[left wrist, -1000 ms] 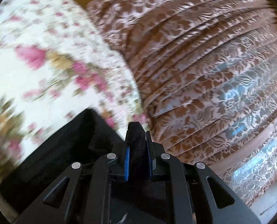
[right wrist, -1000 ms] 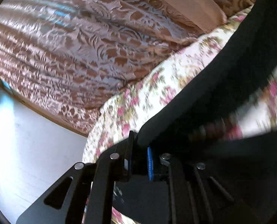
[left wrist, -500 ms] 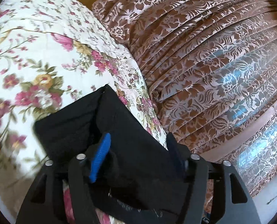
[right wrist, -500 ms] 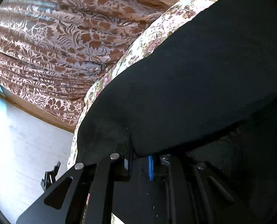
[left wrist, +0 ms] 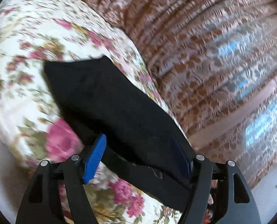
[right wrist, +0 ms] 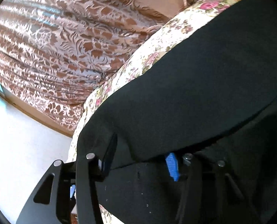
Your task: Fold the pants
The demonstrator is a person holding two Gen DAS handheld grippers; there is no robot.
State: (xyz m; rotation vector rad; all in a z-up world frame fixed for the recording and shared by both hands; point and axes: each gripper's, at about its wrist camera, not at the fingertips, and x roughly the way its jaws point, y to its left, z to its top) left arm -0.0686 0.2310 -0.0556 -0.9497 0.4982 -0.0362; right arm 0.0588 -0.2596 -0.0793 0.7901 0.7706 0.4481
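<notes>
On the left side, the black fabric pants (left wrist: pixel 110 100) are lying folded on the cream bedspread with pink roses (left wrist: pixel 17 85), close to the edge that drops toward the brown-and-pink patterned curtain (left wrist: pixel 213 46). The left gripper (left wrist: pixel 138 156) is standing with its blue ribbed pads (left wrist: pixel 94 158) spread wide on either side of the near end of the cloth, pinching nothing; the fabric is passing loosely between the fingers. The picture is smeared, so the tool is probably in motion.

To do this step well, the left gripper is best drawn straight back along the line of the fingers, so that neither pad catches the hem and drags the top layer askew.

On the right side, the same black pants (right wrist: pixel 203 74) are filling most of the view, a broad smooth panel lying over the flowered bedspread (right wrist: pixel 157 43), with the curtain (right wrist: pixel 63 37) and a pale floor (right wrist: pixel 17 140) beyond the bed's edge. The right gripper (right wrist: pixel 140 158) is also parted, one dark finger at the left and a blue pad (right wrist: pixel 172 166) at the right, with the folded edge resting above them and not squeezed.

Judging from this, a fold is just laid down. The right tool should clear the edge just as cleanly, then both should check that the layers are lying square before the next fold is begun.
</notes>
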